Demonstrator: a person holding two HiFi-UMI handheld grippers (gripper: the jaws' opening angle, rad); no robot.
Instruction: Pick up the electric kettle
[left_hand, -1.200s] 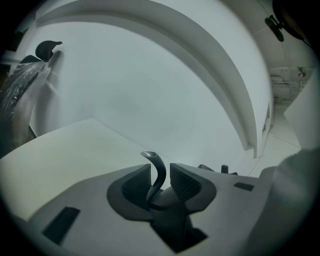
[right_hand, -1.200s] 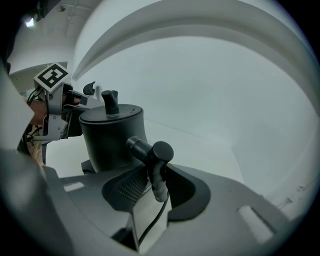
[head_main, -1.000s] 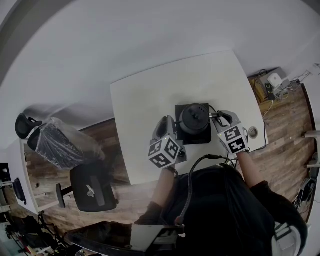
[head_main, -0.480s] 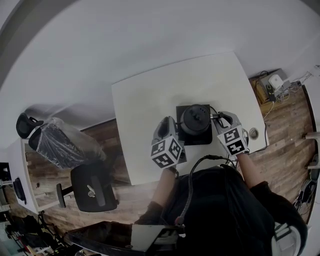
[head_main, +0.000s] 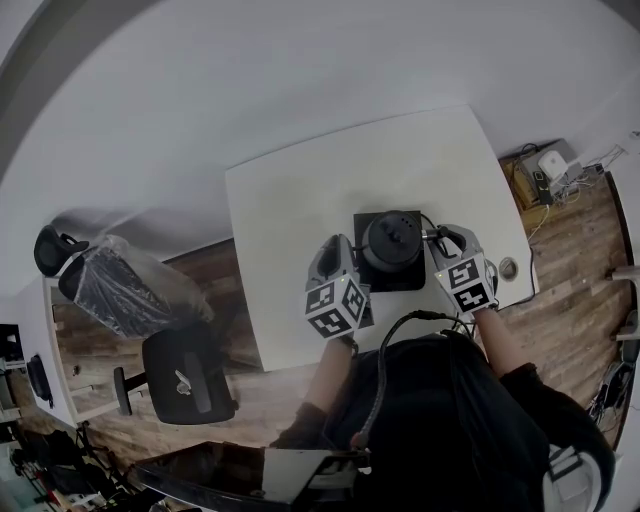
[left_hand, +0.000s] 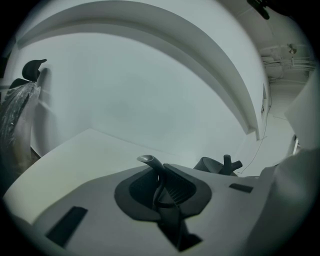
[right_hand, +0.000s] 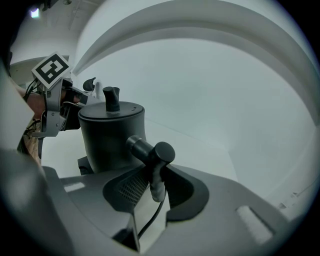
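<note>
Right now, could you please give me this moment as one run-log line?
left gripper: jaws just been closing, now on spout | right gripper: jaws on handle | kettle: on base, not yet lifted

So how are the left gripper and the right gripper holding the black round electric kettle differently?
The left gripper has just been closing its jaws, nearly together, on the thin curved spout. The right gripper holds its jaws wider, around the thick black handle. Both grip the same black round kettle.

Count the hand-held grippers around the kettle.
2. The left hand-held gripper, jaws just closing on the spout, is at the kettle's left; the right hand-held gripper holds its handle at the right.
</note>
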